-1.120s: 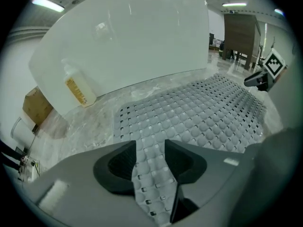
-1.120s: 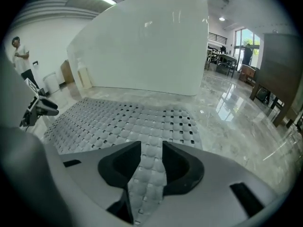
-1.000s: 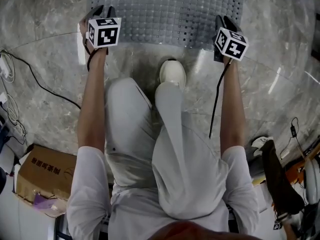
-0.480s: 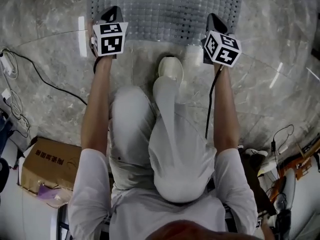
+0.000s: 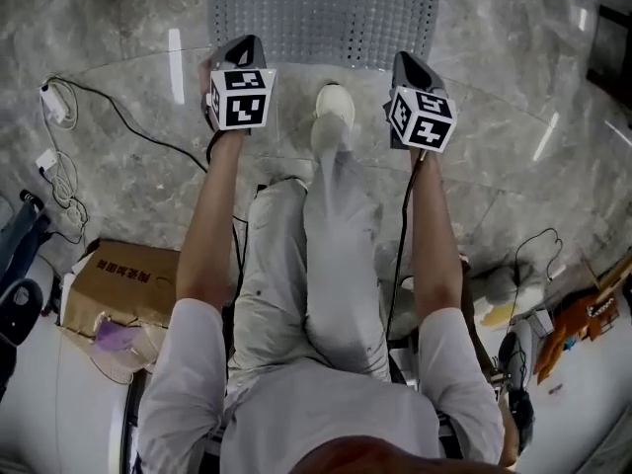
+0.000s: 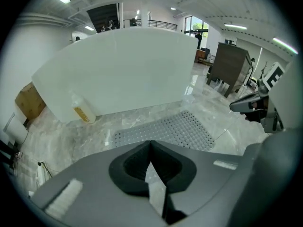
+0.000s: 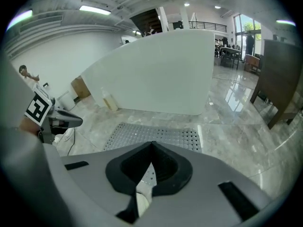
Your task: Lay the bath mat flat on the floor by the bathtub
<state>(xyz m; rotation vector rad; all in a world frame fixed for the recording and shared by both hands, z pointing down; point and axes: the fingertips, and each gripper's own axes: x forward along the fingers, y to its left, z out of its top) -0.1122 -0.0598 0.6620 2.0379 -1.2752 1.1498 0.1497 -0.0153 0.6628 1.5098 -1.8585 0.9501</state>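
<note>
The grey perforated bath mat (image 5: 321, 13) lies flat on the marble floor, in front of the white bathtub (image 6: 123, 70). It also shows in the left gripper view as the mat (image 6: 165, 131) and in the right gripper view as the mat (image 7: 151, 135). My left gripper (image 5: 245, 41) hovers just short of the mat's near left edge, jaws shut with nothing between them. My right gripper (image 5: 406, 59) hangs short of the near right edge, also shut and empty. Neither touches the mat.
The person's white shoe (image 5: 334, 107) stands between the grippers. A bottle (image 6: 81, 109) leans at the tub's base. Cables (image 5: 109, 117) and a cardboard box (image 5: 123, 284) lie to the left, a dark cabinet (image 7: 279, 74) and clutter to the right.
Both grippers have pulled back from the mat's near corners toward the person and closed. The mat stays flat on the floor, now farther ahead.
</note>
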